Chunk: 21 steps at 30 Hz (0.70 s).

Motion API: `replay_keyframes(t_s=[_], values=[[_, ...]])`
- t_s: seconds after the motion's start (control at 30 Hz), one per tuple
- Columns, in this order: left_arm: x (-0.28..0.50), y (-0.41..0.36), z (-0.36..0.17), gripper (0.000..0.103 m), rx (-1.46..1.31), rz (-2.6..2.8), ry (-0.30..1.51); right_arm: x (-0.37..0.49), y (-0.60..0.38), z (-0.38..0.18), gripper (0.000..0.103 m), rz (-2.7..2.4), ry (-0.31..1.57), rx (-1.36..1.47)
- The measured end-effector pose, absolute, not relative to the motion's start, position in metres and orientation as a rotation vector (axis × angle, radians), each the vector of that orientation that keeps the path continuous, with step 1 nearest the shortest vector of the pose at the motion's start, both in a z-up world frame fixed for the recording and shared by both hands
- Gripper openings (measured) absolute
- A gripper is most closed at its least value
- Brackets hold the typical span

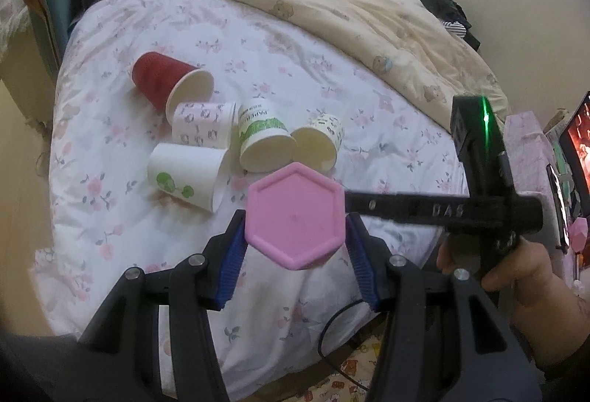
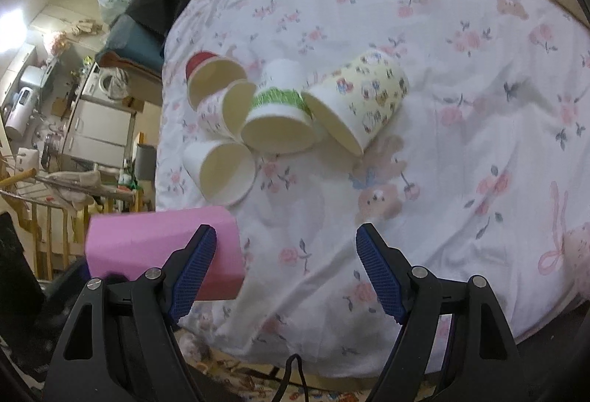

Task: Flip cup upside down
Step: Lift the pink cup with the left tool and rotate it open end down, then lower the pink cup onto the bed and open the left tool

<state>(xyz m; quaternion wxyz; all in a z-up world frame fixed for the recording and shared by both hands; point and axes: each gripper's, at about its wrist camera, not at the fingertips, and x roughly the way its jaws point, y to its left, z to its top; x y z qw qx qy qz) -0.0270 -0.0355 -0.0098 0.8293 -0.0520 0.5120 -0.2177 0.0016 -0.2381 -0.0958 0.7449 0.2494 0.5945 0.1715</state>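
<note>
Above the near edge of the bed (image 1: 110, 217), your left tool (image 1: 295, 225) pinches the pink cup (image 1: 295, 219) by its side walls, hexagonal base toward the camera. In the right wrist view the cup (image 2: 155, 239) lies roughly on its side in the air, so the flip looks partly done. Your right tool (image 2: 285, 267) is spread and holds nothing.

To finish the step well, keep the pinch firm and roll the wrist until the base faces up, then lower the rim flat onto bare sheet near you. The quilted surface is soft and wrinkled; a tilted landing could tip the cup. Stay apart from the five paper cups (image 1: 236, 129) lying on their sides farther up the bed, and from the right tool's arm (image 1: 424, 208), which crosses just beside the pink cup.

The cup's mouth is hidden in both views, so you cannot tell whether it is empty. The right tool's left finger (image 2: 191, 273) covers part of the cup wall there.
</note>
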Motion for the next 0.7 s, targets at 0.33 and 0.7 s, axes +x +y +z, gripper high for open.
replay_keyframes(t_s=[0.33,0.7], values=[[0.0,-0.051,-0.025,0.048,-0.073,-0.273,1.121,-0.005,-0.277,-0.083,0.081,0.246,1.242,0.595],[0.025,-0.092,-0.071,0.048,-0.004,-0.073,1.082,-0.013,-0.324,-0.085,0.081,0.165,1.228,0.756]])
